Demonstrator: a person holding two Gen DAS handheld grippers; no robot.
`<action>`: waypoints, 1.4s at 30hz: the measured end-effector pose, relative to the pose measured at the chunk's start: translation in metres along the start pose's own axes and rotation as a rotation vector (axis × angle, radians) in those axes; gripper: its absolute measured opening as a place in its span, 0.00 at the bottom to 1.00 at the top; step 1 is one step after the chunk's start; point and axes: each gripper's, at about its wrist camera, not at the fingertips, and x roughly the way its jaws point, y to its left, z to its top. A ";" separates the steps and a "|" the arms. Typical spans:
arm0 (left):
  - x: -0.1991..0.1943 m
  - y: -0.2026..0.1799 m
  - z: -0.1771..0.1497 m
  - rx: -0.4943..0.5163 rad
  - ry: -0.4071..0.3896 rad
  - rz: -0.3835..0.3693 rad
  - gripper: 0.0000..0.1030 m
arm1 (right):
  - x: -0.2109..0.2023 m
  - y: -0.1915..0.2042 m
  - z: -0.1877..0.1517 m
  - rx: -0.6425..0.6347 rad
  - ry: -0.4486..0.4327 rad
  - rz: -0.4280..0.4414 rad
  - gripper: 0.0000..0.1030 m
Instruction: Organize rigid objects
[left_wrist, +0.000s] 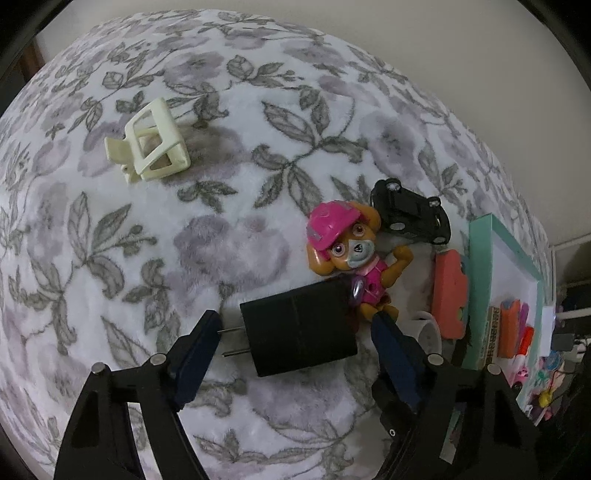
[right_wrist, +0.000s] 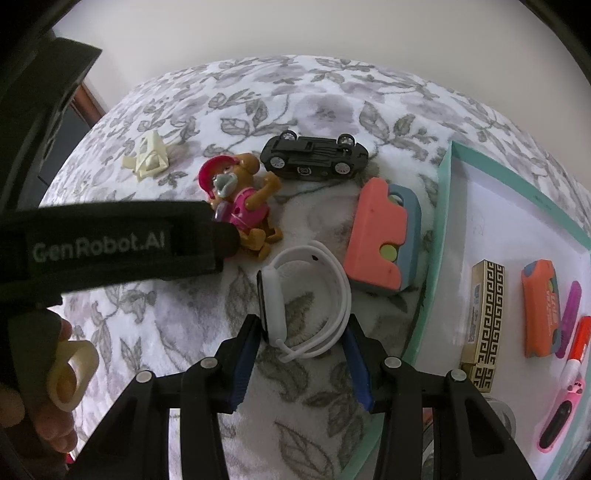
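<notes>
Straddling a black USB wall charger (left_wrist: 299, 326), the left gripper (left_wrist: 295, 328) stands wide, its fingers clear of the charger's sides; the two plug prongs point toward the left finger. The charger lies on a floral fleece blanket (left_wrist: 147, 240), its far corner touching a pup figurine in a pink helmet (left_wrist: 351, 251). Beyond the pup, a black toy car (right_wrist: 314, 157) lies upside down, and a cream hair claw clip (left_wrist: 147, 147) sits well apart to the left.

The right gripper (right_wrist: 301, 334) is also spread wide, around a white smartwatch (right_wrist: 306, 299) lying on its side. "GenRobot.AI" is printed on the left gripper's body in the right wrist view. Just beside the watch is a coral and blue block (right_wrist: 380, 236), then a teal-rimmed tray (right_wrist: 443, 192) holding a gold box with a Greek-key pattern (right_wrist: 484, 325); its small lettering is illegible.
</notes>
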 end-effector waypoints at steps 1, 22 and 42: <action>-0.001 0.001 0.000 -0.009 -0.002 -0.001 0.74 | 0.000 0.000 0.000 -0.003 0.000 -0.001 0.46; -0.012 0.002 0.021 -0.072 -0.071 -0.081 0.69 | -0.010 -0.006 0.002 0.032 0.014 0.028 0.45; -0.109 -0.027 0.009 0.054 -0.260 -0.193 0.69 | -0.083 -0.044 0.013 0.116 -0.149 0.034 0.23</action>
